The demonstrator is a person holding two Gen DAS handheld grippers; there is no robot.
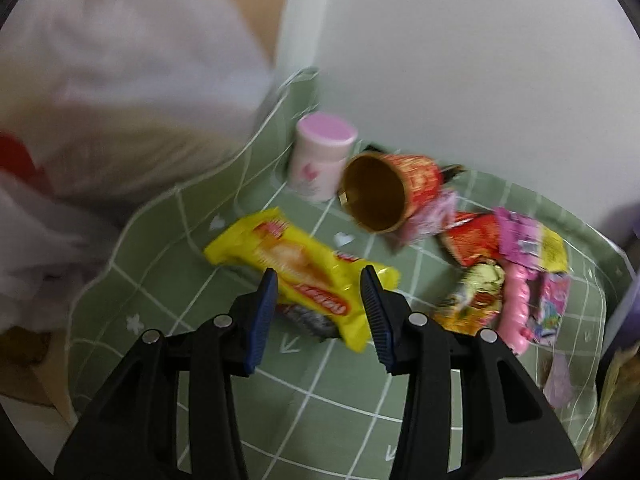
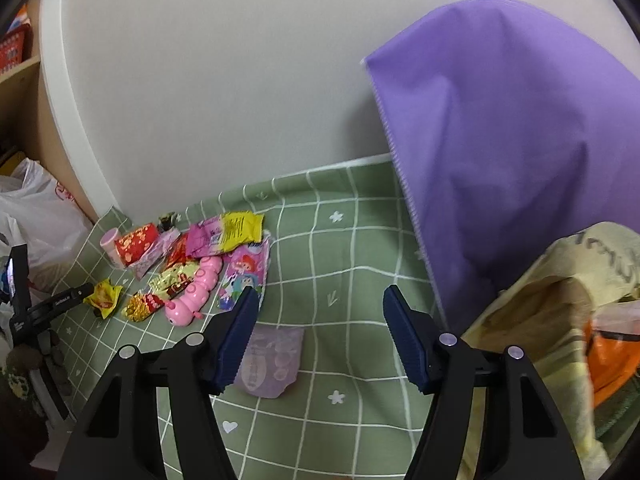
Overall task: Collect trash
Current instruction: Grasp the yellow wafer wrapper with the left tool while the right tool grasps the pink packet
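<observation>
On the green checked cloth (image 1: pixel 344 392) a long yellow snack wrapper (image 1: pixel 300 264) lies at a slant. My left gripper (image 1: pixel 320 280) hangs just above it, open, one blue pad on each side of the wrapper, not pressing on it. Behind lie a red and gold paper cup (image 1: pixel 384 192) on its side, a pink-lidded jar (image 1: pixel 320 156) and a pile of bright wrappers (image 1: pixel 520 240). My right gripper (image 2: pixel 322 300) is open over the cloth (image 2: pixel 352 240) with nothing between its pads; a pale purple wrapper (image 2: pixel 276 364) lies under its left finger. The wrapper pile (image 2: pixel 224 232) is far left.
A white plastic bag (image 1: pixel 120 80) fills the left side, against the wall. A pink caterpillar toy (image 2: pixel 196 288) lies among the wrappers. A purple cloth bag (image 2: pixel 500 160) and a beige bag (image 2: pixel 560 320) with something orange inside stand at right. A black stand (image 2: pixel 24 304) is at the left edge.
</observation>
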